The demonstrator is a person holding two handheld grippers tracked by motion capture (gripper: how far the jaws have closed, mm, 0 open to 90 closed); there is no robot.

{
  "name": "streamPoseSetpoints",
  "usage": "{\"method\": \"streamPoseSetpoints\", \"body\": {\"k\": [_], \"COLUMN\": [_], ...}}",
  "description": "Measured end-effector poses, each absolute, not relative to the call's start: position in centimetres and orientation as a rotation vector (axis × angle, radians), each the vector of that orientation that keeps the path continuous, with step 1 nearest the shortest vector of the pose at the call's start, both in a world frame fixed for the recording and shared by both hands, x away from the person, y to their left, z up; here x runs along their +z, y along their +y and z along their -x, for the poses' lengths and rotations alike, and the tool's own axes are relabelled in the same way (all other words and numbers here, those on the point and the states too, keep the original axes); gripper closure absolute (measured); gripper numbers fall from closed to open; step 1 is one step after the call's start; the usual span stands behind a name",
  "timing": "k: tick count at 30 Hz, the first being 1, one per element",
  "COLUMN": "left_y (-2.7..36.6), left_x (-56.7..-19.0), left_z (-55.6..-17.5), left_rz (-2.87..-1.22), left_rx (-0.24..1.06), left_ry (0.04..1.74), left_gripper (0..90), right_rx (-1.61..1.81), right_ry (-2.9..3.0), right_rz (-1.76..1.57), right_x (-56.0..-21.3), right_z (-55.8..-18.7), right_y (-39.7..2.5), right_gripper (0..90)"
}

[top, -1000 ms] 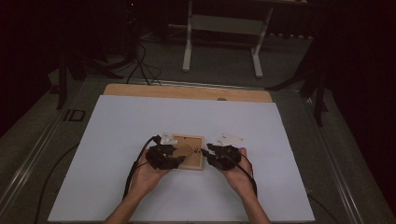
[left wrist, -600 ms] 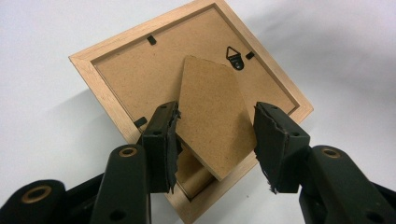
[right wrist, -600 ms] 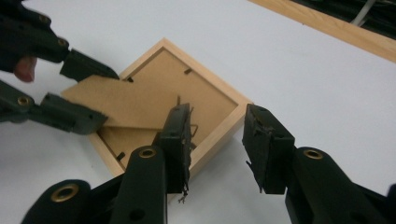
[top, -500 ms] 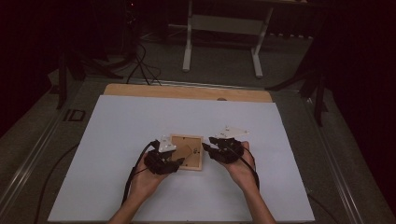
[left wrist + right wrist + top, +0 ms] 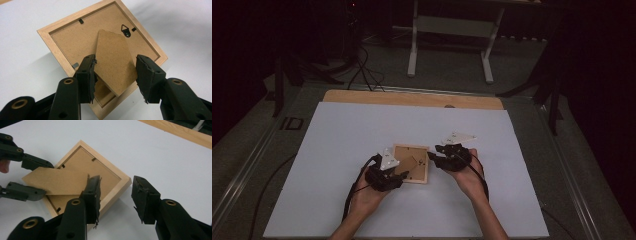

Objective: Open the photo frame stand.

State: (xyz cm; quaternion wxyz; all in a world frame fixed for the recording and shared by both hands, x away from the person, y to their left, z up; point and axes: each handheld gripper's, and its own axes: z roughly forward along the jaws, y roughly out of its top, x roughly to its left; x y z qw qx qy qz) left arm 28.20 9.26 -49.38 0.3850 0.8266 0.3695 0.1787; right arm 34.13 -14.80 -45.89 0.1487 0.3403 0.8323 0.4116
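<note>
A small wooden picture frame (image 5: 412,156) lies face down on the white table, its brown backing up. Its cardboard stand flap (image 5: 113,57) is lifted off the backing. My left gripper (image 5: 115,72) reaches in from the frame's near left corner, and its jaws press on the flap's two side edges. From the right gripper view the flap (image 5: 57,181) sits between the left gripper's (image 5: 48,180) jaws. My right gripper (image 5: 116,192) is open at the frame's (image 5: 113,178) right corner; one jaw hangs over the backing and the other over bare table. In the high view the left gripper (image 5: 399,172) and right gripper (image 5: 435,157) flank the frame.
The white table top (image 5: 362,130) stretches around the frame on all sides. A wooden strip (image 5: 412,98) runs along its far edge. Beyond it stand a metal leg frame (image 5: 449,25) and cables on the dark floor (image 5: 362,60).
Both hands have shifted slightly around the frame. The right gripper has moved a little farther from me and sits higher along the frame's right side.
</note>
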Motion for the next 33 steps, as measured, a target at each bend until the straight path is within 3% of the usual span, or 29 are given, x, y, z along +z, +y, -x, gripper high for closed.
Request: {"method": "streamPoseSetpoints", "body": {"k": [14,33], "left_y": [9.0,8.8], "left_x": [-49.9,-50.1], "left_z": [-26.8,-26.4], "left_rz": [-2.088,-2.093], "left_rx": [0.558,0.633], "left_ry": [0.899,0.825], "left_gripper": [52.2,52.1], "right_rx": [1.175,1.295], "right_ry": [2.440,2.537], "right_rz": [-1.029,-1.177], "right_x": [-47.1,-49.0], "right_z": [-35.2,-37.0], "right_y": [-14.5,-14.4], "right_gripper": [57.1,44.5]}}
